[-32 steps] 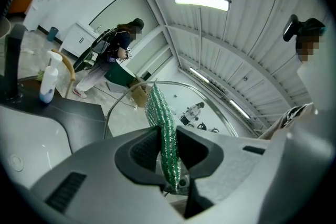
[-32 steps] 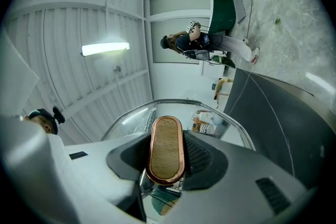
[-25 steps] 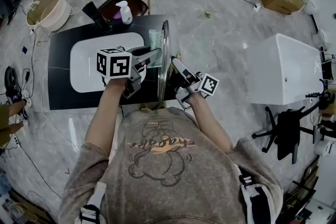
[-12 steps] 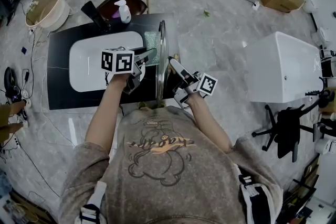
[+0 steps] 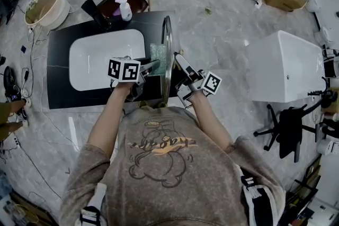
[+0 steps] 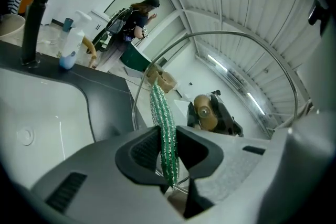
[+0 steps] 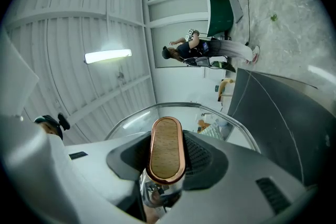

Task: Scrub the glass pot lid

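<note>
**Counter (image 5: 59, 100) station: lid slip hazard**

Lid (image 5: 168, 42) is held on edge over the counter beside the sink (image 5: 85, 63), with the right gripper (image 5: 179, 62) clamped on its handle (image 7: 167, 150). Left gripper (image 5: 152, 65) is clamped on the pad (image 6: 165, 123), close to the glass; contact unclear. Hard sideways pressure could twist the lid in the jaws and drop it.

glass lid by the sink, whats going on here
A person works with a claw in each hand. The right claw grips the glass pot lid by its wooden knob, holding it on edge over the dark counter beside the white sink. The left claw is shut on a green scrub pad, held at the lid's glass face.
</note>
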The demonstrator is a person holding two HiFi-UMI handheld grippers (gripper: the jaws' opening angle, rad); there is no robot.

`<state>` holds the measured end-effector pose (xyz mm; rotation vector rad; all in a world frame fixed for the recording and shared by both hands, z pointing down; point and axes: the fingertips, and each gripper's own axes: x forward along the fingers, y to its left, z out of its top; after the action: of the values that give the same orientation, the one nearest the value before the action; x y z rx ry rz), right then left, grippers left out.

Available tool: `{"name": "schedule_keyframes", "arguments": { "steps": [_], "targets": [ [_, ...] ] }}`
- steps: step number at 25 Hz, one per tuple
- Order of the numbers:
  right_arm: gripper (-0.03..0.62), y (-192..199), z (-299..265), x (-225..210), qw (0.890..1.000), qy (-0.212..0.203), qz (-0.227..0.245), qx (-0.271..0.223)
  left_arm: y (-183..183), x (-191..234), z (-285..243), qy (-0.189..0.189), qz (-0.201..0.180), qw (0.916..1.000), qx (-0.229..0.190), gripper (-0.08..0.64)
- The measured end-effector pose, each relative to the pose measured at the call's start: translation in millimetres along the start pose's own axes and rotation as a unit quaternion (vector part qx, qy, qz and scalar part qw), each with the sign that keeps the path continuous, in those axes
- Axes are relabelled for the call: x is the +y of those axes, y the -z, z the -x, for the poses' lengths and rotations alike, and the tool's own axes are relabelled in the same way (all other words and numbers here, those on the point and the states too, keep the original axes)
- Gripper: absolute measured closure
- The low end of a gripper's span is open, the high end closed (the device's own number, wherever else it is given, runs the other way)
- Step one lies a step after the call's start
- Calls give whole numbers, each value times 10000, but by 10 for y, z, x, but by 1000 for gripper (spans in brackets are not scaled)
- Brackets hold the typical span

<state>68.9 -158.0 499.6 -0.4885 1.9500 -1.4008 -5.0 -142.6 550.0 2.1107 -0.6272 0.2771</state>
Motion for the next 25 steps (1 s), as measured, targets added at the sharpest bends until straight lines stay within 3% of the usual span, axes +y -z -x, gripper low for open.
{"name": "schedule_keyframes", "arguments": {
  "steps": [11, 21, 25],
  "targets": [
    [413, -178, 55, -141, 9990, 314, 106, -308, 332, -306, -1, 359, 4, 9984, 435, 476],
    [413, -220, 69, -235, 9982, 452, 53, -392, 201, -732, 296, 976, -74, 9946, 341, 476],
    [413, -222, 112, -219, 9983, 451, 93, -367, 49, -894, 389, 1232, 9, 9923, 101, 476]
  ]
}}
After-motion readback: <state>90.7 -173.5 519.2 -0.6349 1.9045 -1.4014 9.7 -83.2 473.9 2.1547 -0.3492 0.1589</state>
